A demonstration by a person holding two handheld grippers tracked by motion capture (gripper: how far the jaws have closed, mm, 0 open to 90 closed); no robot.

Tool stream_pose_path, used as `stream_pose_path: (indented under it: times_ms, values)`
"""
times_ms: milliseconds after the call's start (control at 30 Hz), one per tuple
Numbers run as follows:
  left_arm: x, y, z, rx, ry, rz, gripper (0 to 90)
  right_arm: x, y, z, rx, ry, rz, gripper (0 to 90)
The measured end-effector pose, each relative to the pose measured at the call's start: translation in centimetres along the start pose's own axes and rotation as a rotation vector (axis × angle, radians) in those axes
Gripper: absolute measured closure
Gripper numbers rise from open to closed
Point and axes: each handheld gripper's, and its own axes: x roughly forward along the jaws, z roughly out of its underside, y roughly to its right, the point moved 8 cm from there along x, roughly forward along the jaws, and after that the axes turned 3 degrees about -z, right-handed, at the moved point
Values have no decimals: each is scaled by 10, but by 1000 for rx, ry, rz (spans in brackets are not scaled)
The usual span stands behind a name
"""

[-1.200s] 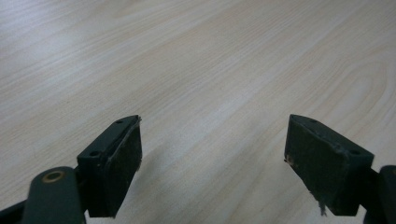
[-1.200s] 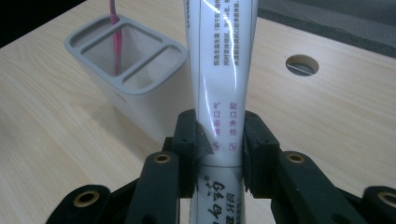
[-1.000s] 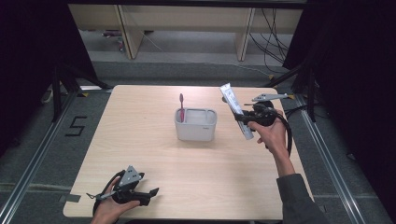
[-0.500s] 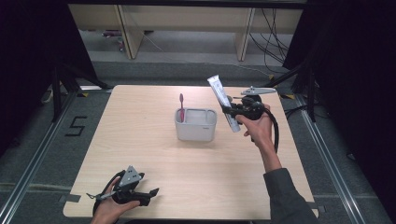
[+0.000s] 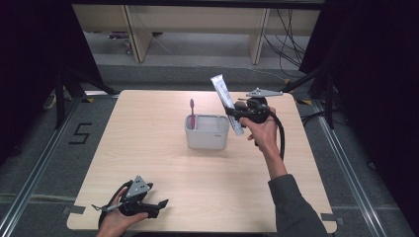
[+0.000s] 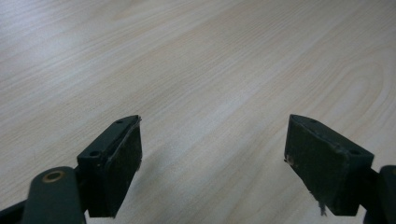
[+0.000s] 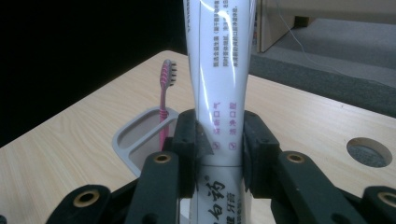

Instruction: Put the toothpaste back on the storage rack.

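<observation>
White tube: a toothpaste tube [image 5: 227, 103] is pinched between the pads of the right tongs [image 5: 236, 112], held off the tabletop [image 5: 163, 163] and tilted, its flat crimped end up toward eleven o'clock.
Tube's place: in the high view it hangs at the three o'clock side of the grey holder [image 5: 207, 132], its lower end just over the holder's right rim; whether it touches the rim I cannot tell.
Right tongs: pressed together on the tube's lower body, as the right gripper view shows [image 7: 219, 154].
Holder: stands near the tabletop's centre, slightly toward twelve o'clock; a pink toothbrush [image 5: 192, 112] already stands upright in its left compartment.
Left tongs: spread wide with nothing between them [image 6: 212, 158], resting low at the seven o'clock corner [image 5: 140, 203].
Done, by my reading: toothbrush stowed, tube picked up and brought to the holder.
Left to do: line the tube over a free compartment, lower it in, release.
</observation>
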Motion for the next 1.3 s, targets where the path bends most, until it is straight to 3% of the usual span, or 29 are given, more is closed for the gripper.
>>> stream_pose_path:
  times_ms: [67, 100, 133, 167, 200, 267, 367, 400, 467, 567, 600, 667, 700, 1033, 1300]
  values:
    - [0, 0, 1, 8, -10, 4, 187, 2, 0, -1, -4, 12, 5, 709]
    - [0, 0, 1, 9, -12, 4, 187, 4, -3, -2, 24, 11, -13, 709]
    - [0, 0, 1, 9, -13, 5, 187, 5, -3, -3, 8, 18, -13, 709]
    - [0, 0, 1, 7, -8, 2, 187, 6, -5, -3, 30, 14, -14, 709]
    - [0, 0, 1, 6, -7, 2, 187, 8, -5, -4, 5, 21, -14, 709]
    - [0, 0, 1, 12, -12, 5, 187, 12, -8, -7, 16, 30, -21, 709]
    - [1, 2, -1, -15, 12, 3, 187, 17, -13, -11, 18, 45, -34, 709]
    - [-1, -1, 1, 16, -13, -2, 187, 19, -12, -13, 6, 47, -30, 709]
    - [0, 1, 1, 1, -1, 5, 187, 22, -15, -15, 24, 61, -35, 708]
    - [0, -1, 1, 17, -15, -3, 187, 27, -19, -19, 45, 71, -40, 709]
    - [0, 0, 1, 7, -7, 2, 187, 29, -18, -20, 25, 76, -43, 709]
    - [-1, 1, 0, 10, -7, 7, 187, 33, -22, -21, 64, 89, -53, 709]
    - [-1, 1, 0, 14, -10, 8, 187, 36, -21, -22, 53, 92, -54, 709]
    - [-1, 2, 0, 18, -8, 12, 187, 54, -23, -20, 82, 104, -35, 712]
    - [-1, 3, 1, 18, -14, 13, 187, 64, -24, -20, 73, 121, -24, 712]
